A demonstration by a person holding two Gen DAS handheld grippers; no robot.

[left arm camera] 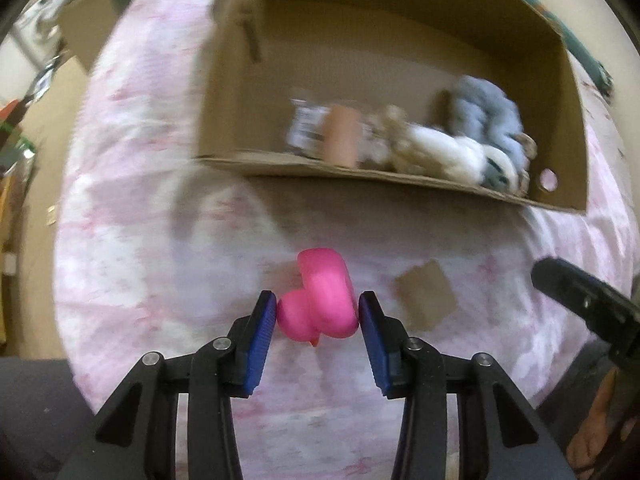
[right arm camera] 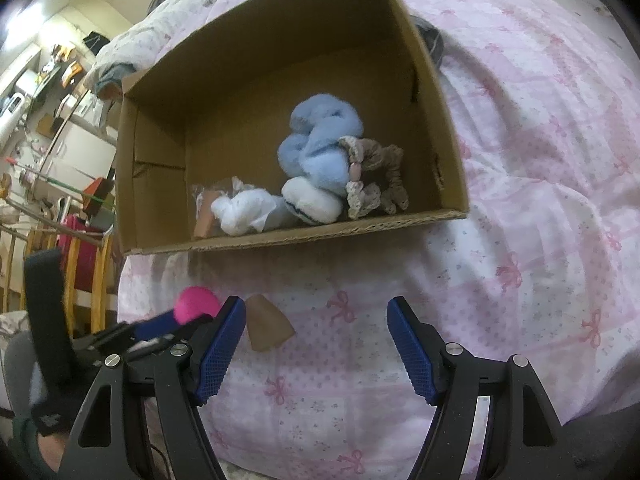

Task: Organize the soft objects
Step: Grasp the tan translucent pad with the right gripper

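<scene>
My left gripper [left arm camera: 318,318] is shut on a pink rubber duck [left arm camera: 322,300], held over the pink bedspread in front of the cardboard box [left arm camera: 240,80]. The duck [right arm camera: 196,305] also shows in the right wrist view, at the left. My right gripper [right arm camera: 316,344] is open and empty, low over the bed. A brown sponge wedge [right arm camera: 266,330] lies just by its left finger; it also shows in the left wrist view [left arm camera: 426,300]. The box [right arm camera: 440,120] holds a blue fluffy item [right arm camera: 320,144], white socks [right arm camera: 280,204], a brown scrunchie [right arm camera: 376,176] and a wrapped packet [right arm camera: 206,208].
The bed is covered by a pink bow-patterned quilt [right arm camera: 540,200]. A bunched blanket [right arm camera: 180,8] lies behind the box. Beyond the bed's left edge are wooden rails [right arm camera: 72,272] and room clutter.
</scene>
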